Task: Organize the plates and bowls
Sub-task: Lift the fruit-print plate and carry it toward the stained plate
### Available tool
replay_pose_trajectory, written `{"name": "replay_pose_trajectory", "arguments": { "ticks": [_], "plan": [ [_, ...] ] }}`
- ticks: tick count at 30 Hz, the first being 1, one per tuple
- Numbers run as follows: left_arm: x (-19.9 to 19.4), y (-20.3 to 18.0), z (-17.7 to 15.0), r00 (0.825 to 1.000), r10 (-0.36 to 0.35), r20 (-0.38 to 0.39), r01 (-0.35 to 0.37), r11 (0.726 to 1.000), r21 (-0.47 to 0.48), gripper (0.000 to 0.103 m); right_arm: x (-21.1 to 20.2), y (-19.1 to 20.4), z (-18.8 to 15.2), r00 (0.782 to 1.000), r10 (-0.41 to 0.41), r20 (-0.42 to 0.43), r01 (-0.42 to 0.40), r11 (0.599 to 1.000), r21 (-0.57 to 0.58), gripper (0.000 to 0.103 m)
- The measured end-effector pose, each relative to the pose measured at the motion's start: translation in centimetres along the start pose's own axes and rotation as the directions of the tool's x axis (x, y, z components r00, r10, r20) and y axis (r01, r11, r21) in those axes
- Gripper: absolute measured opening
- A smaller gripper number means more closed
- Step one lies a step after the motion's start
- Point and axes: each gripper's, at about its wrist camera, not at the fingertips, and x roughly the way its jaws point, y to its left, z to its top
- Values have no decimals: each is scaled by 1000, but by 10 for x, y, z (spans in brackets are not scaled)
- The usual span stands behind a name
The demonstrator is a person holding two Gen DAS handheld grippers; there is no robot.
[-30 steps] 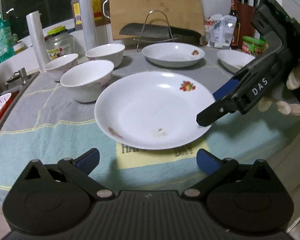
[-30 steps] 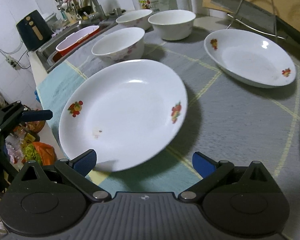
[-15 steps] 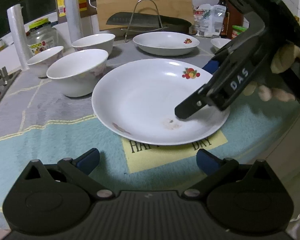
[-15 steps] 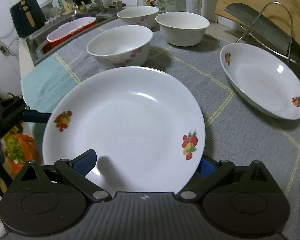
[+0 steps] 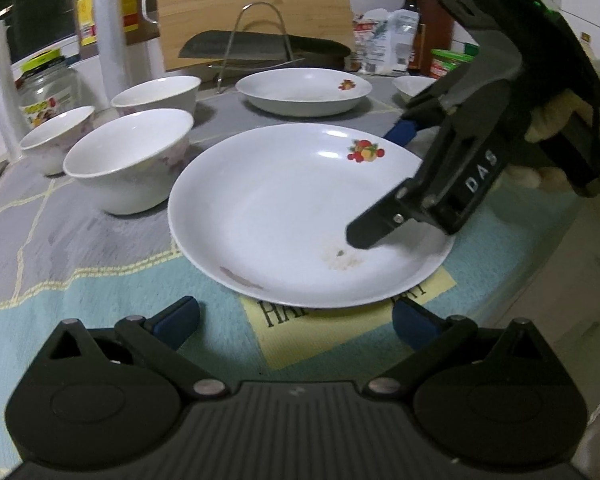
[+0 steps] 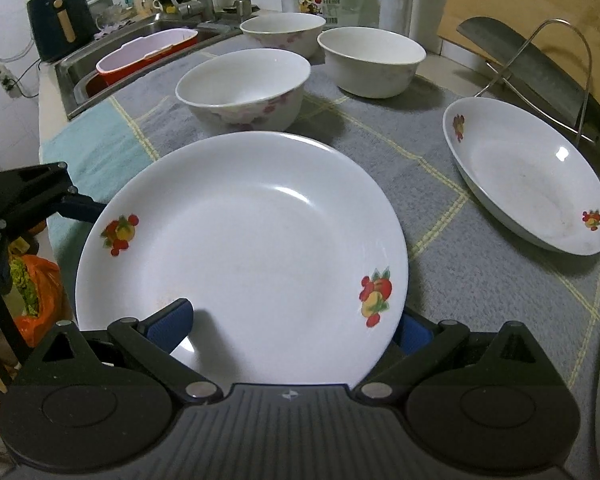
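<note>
Kitchen clutter lines the back of the desk (image 6: 440, 208), which is covered by a grey and teal cloth: a cutting board, a wire rack with a cleaver, a jar, bottles, and a sink off to one side.

Nearest the front edge lies the plate (image 6: 244, 248), white with fruit decals. The right hand-held gripper (image 6: 290, 324) sits at its near rim with the jaws spread, one finger over the plate's inner face and the other out past the rim by a decal. Whether that second finger lies under the rim or just beside it cannot be told, and no pinch shows. From this gripper the plate lies straight ahead, its face tilted slightly up.

The left hand-held gripper (image 5: 296, 320) hangs apart from the plate's other side, jaws spread and holding nothing. The right one is clearly the nearer, so the lift looks like its job.

Beyond the plate stands a bowl (image 6: 244, 88) almost touching its far rim, with two more bowls (image 6: 328, 48) behind. A second plate (image 6: 528, 176) rests well apart by the rack, a likely stacking spot.

A third dish at the right edge is cut off, and the gripping person's gloved hand (image 5: 552, 128) is largely hidden behind the gripper's body.
</note>
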Motion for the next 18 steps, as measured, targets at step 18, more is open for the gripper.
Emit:
{"name": "replay_pose_trajectory", "arguments": {
  "ticks": [18],
  "plan": [
    [9,16,6,995,-98,26,94,988,125,103,4,-32,21,983,184,10,-183,969,164,103]
  ]
}}
